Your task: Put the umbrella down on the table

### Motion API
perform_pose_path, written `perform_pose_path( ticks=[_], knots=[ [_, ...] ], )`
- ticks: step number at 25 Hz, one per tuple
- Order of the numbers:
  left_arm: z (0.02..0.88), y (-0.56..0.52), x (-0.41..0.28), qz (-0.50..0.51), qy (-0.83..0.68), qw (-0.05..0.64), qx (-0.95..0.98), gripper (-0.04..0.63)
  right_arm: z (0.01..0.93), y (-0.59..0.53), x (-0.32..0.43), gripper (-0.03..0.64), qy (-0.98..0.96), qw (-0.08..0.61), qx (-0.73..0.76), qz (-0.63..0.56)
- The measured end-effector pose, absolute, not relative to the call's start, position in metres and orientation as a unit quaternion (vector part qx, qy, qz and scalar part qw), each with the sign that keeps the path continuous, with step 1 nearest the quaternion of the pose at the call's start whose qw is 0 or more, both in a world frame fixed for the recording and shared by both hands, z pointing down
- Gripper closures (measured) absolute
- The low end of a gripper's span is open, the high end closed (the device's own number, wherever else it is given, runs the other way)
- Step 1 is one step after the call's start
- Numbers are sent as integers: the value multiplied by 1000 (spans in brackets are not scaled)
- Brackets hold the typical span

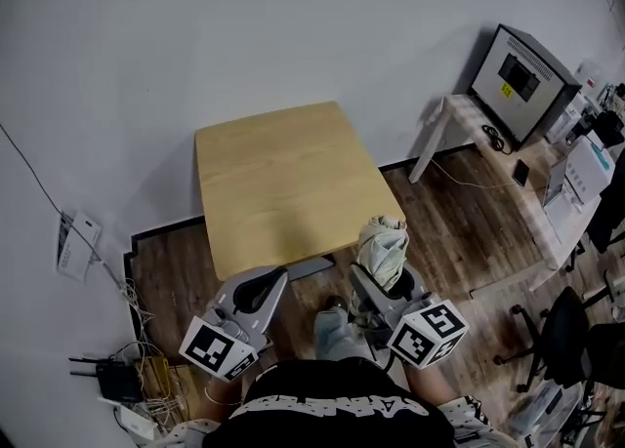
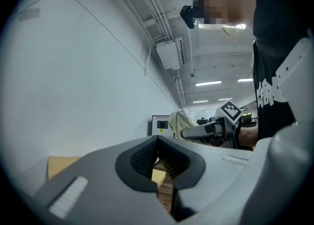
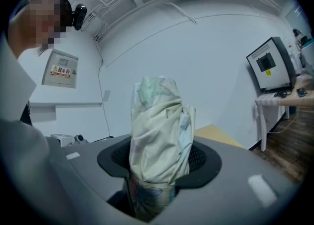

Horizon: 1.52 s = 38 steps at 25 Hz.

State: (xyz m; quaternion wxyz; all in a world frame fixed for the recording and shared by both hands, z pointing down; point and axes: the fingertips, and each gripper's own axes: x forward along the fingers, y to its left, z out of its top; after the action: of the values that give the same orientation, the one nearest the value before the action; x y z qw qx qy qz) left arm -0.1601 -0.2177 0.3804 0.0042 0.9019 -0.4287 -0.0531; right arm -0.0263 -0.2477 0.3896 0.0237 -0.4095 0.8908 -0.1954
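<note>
Head view: the right gripper pinches the folded umbrella, a crumpled cream-green bundle poking past its fingertips beside the near corner of the wooden table. The left gripper is just short of the table's edge. Left gripper view: fingers pressed together, nothing between. Right gripper view: the wrapped fabric stands upright, clamped between the fingers

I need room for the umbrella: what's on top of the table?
Nothing shows on the table: its visible top is bare wood. The umbrella in the right gripper covers its near right corner, so that spot cannot be checked.
</note>
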Motion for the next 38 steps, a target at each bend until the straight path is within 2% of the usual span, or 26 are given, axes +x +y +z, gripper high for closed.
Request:
perform_pose_path(
  ticks=[38],
  knots=[
    [394, -473, -145, -16, -543, 3, 840, 597, 431, -535, -30, 360, 926, -21, -287, -246]
  ],
)
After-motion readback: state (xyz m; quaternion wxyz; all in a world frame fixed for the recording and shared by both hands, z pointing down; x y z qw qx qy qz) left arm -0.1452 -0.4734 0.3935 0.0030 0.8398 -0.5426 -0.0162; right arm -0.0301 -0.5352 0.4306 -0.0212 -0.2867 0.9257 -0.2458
